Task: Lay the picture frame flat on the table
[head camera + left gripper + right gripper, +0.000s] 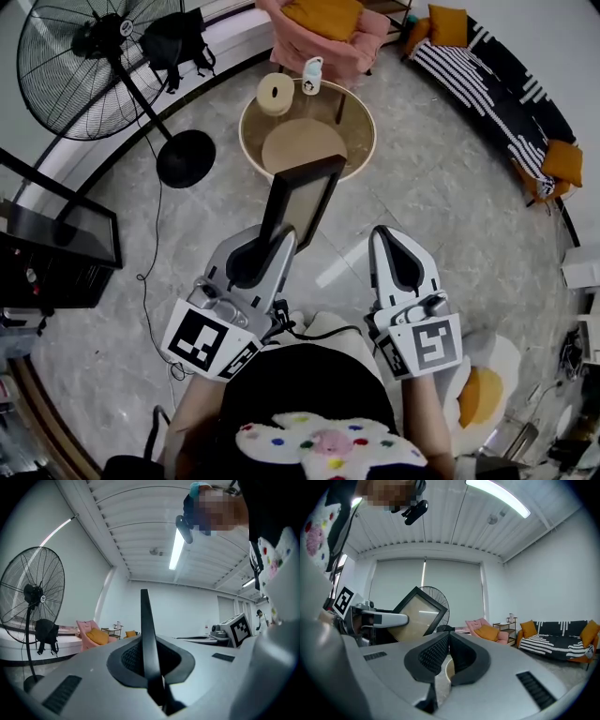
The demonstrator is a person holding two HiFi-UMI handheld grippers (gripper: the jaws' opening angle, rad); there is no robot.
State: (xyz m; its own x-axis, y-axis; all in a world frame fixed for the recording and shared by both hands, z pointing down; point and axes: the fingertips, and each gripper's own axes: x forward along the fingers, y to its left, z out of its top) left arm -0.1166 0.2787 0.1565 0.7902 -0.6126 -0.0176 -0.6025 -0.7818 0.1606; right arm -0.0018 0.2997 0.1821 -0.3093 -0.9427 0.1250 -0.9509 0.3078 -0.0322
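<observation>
The picture frame (302,199), black-edged with a tan panel, is held up in the air, tilted, in front of the round glass table (361,122). My left gripper (270,246) is shut on its lower edge. In the left gripper view the frame (145,634) shows edge-on as a thin black blade clamped between the jaws of the left gripper (144,662). My right gripper (392,246) hangs to the right of the frame, shut and empty. The right gripper view shows its jaws (448,644) pressed together, with the frame (417,616) off to the left.
On the table stand a pale round roll (276,94) and a small bottle (312,75). Beyond it sits a pink armchair (323,37). A big standing fan (94,56) and a black stand (56,253) are at the left, a striped sofa (497,84) at the right.
</observation>
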